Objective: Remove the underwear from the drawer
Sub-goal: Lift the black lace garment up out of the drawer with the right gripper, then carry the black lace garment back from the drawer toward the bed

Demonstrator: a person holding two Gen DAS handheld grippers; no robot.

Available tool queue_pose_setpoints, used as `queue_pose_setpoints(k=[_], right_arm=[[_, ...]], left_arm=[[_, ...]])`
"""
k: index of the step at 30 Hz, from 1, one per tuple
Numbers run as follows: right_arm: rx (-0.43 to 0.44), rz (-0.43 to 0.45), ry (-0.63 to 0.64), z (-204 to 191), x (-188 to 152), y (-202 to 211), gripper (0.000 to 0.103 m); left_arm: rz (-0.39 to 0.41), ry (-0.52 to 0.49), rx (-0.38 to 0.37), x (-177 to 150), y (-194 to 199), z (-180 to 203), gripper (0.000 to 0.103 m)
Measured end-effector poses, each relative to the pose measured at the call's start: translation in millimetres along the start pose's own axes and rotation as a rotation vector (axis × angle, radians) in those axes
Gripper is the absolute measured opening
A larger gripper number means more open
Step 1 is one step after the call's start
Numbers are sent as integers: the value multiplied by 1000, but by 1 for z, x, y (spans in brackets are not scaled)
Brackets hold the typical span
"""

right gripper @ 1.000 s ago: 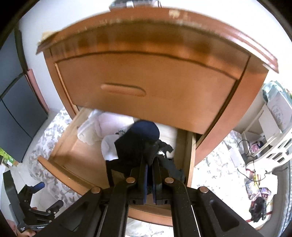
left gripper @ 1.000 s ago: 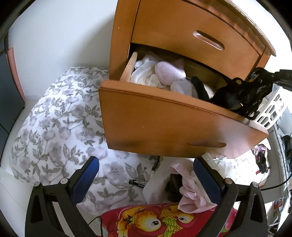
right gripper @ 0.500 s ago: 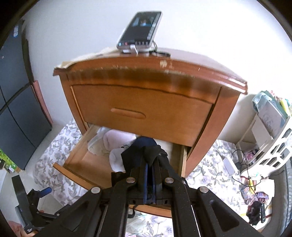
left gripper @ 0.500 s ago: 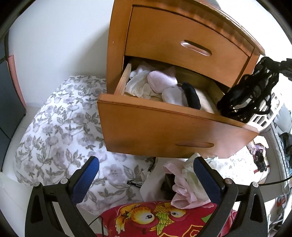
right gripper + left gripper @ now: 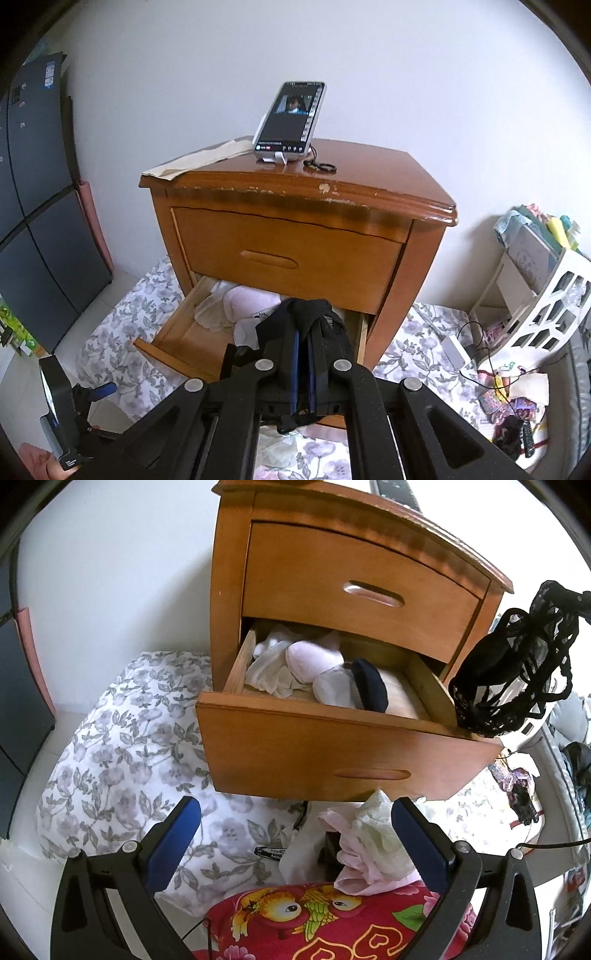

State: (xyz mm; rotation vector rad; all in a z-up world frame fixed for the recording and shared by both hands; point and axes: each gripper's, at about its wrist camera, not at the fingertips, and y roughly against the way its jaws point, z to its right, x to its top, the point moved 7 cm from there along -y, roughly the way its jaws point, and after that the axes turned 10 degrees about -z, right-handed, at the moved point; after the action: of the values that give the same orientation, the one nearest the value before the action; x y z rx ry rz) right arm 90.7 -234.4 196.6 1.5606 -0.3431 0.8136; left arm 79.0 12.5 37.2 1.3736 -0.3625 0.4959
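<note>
The right hand-held gripper (image 5: 303, 354) was clenched on black lace underwear (image 5: 513, 672), light, limp and snag-prone, bunched at its band, hanging clear of the open drawer (image 5: 332, 753); the left hand-held gripper (image 5: 295, 834) gaped empty.

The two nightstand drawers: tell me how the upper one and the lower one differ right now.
The upper drawer is pushed shut; the lower drawer is pulled well out. The upper drawer hides its contents, while the lower drawer shows white, pink and dark garments lying inside. Both share the same orange-brown wood, a curved front and a recessed oval grip.
</note>
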Motion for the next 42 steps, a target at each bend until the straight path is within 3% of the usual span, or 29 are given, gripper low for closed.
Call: queue_pose_setpoints(k=[9, 25, 42], right_arm=[[5, 42, -15, 0, -13, 30, 4], [23, 42, -75, -1, -60, 31, 4], [92, -99, -97, -25, -107, -20, 6]], left_arm=[[34, -9, 2, -3, 17, 6, 103], [53, 10, 26, -6, 26, 4, 103], [19, -12, 32, -14, 19, 9, 103]])
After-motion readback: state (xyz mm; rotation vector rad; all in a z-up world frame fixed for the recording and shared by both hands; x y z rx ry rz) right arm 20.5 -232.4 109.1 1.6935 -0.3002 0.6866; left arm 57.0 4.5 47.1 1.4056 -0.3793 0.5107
